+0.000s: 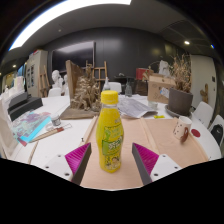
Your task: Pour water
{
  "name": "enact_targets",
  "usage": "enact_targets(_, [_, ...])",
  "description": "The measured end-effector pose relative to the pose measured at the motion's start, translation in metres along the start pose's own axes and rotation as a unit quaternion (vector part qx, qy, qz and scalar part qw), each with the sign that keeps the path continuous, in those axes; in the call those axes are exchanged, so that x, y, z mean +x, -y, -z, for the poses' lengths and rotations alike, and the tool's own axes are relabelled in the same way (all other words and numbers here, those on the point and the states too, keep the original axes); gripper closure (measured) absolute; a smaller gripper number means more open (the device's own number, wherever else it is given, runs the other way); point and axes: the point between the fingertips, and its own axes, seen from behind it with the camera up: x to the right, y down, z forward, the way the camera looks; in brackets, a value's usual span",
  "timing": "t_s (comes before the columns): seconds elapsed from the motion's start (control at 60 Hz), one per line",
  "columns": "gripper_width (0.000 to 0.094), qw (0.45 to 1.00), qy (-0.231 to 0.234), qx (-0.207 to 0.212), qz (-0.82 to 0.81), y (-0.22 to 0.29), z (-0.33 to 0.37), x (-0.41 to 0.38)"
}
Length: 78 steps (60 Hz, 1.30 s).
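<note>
A yellow bottle (110, 132) with a yellow cap and a green-and-white label stands upright on a tan table (150, 135). It stands between my two fingers, whose pink pads (77, 160) flank it with a clear gap at each side. My gripper (111, 163) is open and its fingers do not touch the bottle. The bottle's base sits level with the fingertips.
A white table section (55, 135) lies to the left with colourful papers (33, 127) on it. Papers (135, 108) and a wooden model (84, 92) lie beyond the bottle. A small round object (181, 129) sits to the right. Chairs and boxes stand at the back.
</note>
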Motion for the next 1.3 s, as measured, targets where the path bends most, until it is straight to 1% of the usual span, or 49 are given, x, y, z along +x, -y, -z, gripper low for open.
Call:
enact_targets(0.05, [0.0124, 1.000, -0.003, 0.005, -0.003, 0.001, -0.015, -0.004])
enact_targets(0.167, [0.0254, 1.000, -0.017, -0.005, -0.015, -0.007, -0.039, -0.004])
enact_targets(0.217, [0.0354, 1.000, -0.021, -0.003, -0.020, -0.007, -0.047, -0.004])
enact_targets(0.25, [0.0456, 0.999, -0.024, -0.003, -0.023, -0.008, -0.044, -0.002])
enact_targets(0.283, [0.0460, 0.999, -0.026, -0.002, -0.024, -0.008, -0.044, -0.001])
enact_targets(0.433, [0.0582, 1.000, -0.022, -0.006, -0.020, -0.009, -0.046, -0.001])
enact_targets(0.483, [0.0640, 1.000, -0.020, -0.009, -0.019, -0.008, -0.046, -0.001])
enact_targets(0.517, [0.0641, 1.000, -0.018, -0.013, -0.021, -0.008, -0.046, -0.001])
enact_targets(0.533, [0.0666, 1.000, -0.016, -0.014, -0.021, -0.007, -0.046, -0.001])
enact_targets(0.65, [0.0675, 1.000, -0.002, -0.006, -0.028, 0.013, -0.040, 0.000])
enact_targets(0.75, [0.0675, 0.997, 0.024, 0.018, -0.070, 0.056, -0.033, 0.004])
enact_targets(0.833, [0.0676, 0.987, 0.060, 0.037, -0.144, 0.098, -0.029, 0.013])
enact_targets(0.917, [0.0676, 0.963, 0.102, 0.050, -0.243, 0.143, -0.023, 0.024])
enact_targets(1.033, [0.0677, 0.897, 0.164, 0.056, -0.406, 0.190, -0.026, 0.057])
enact_targets(1.133, [0.0680, 0.813, 0.204, 0.047, -0.544, 0.209, -0.044, 0.097])
enact_targets(1.183, [0.0677, 0.771, 0.211, 0.042, -0.599, 0.213, -0.049, 0.115])
enact_targets(1.3, [0.0677, 0.683, 0.218, 0.029, -0.697, 0.200, -0.078, 0.156])
